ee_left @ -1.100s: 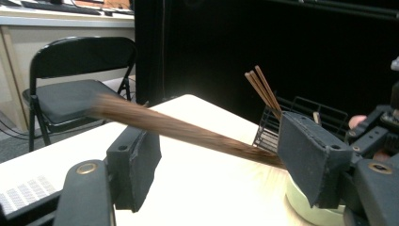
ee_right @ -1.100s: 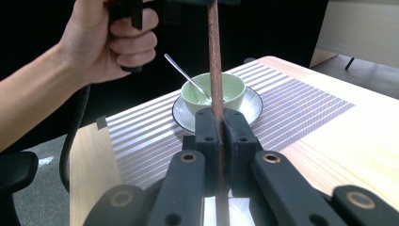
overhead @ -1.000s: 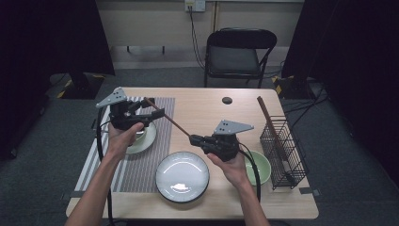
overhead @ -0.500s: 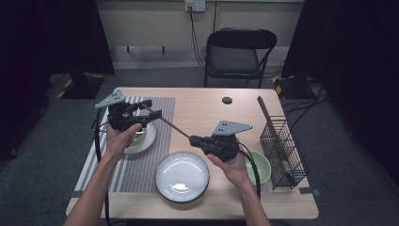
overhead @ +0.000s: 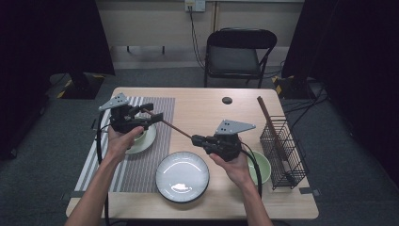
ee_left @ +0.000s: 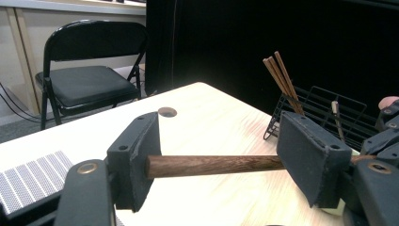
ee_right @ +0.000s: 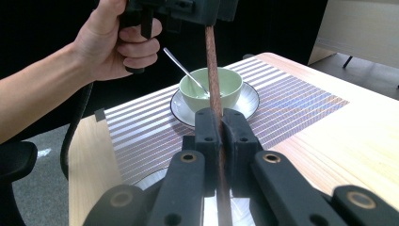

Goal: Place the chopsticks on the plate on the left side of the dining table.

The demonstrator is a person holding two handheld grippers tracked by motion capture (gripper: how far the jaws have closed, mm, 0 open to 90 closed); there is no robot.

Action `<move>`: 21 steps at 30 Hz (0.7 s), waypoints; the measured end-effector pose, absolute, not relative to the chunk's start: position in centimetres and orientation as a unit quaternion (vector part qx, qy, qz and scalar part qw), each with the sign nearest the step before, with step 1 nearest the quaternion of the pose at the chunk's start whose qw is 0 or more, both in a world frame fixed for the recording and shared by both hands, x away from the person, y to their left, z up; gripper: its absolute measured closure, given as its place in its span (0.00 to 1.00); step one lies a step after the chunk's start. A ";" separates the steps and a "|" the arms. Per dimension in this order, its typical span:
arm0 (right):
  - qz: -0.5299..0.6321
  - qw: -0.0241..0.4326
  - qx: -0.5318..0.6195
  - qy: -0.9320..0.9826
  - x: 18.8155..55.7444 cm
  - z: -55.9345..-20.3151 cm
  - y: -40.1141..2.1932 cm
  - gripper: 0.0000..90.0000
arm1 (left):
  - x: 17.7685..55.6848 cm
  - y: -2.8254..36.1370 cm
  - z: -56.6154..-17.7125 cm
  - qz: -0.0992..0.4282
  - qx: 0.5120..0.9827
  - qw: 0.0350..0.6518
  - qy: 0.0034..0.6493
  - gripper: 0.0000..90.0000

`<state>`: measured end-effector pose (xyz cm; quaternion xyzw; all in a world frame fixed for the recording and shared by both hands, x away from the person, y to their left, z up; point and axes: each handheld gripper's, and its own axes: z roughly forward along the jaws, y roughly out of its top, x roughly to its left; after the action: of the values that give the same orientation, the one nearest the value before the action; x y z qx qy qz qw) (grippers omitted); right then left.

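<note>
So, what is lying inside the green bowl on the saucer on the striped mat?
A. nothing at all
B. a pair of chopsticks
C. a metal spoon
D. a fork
C: in the right gripper view, a thin metal spoon leans in the green bowl, which stands on a white saucer.

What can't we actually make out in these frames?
- Green bowl near the basket: contents hidden in the high view by the right hand and right tool.
- Wooden stick: its far end is covered by the left tool's right pad in the left gripper view.
- Cup with spoon: whether it holds anything can't be told; the stick crosses it in the right gripper view.
</note>
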<state>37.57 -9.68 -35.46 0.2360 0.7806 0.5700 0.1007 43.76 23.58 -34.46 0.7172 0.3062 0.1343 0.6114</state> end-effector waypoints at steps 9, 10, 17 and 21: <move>0.574 0.097 0.233 0.779 37.5 -35.2 -10.1 0.96 | 43.5 23.5 -35.0 0.130 0.720 0.610 0.303 0.33; 0.574 0.096 0.234 0.779 37.5 -35.3 -10.1 0.95 | 43.5 23.5 -34.9 0.134 0.721 0.609 0.302 0.33; 0.571 0.090 0.237 0.781 37.6 -35.8 -10.0 0.95 | 43.1 23.5 -34.0 0.155 0.718 0.612 0.294 0.31; 0.568 0.088 0.238 0.783 37.7 -36.1 -10.0 0.96 | 43.0 23.5 -33.8 0.161 0.718 0.610 0.293 0.31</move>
<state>37.67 -9.97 -36.09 0.2379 0.7827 0.5684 0.0882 42.95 23.45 -33.78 0.7181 0.2926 0.1614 0.6105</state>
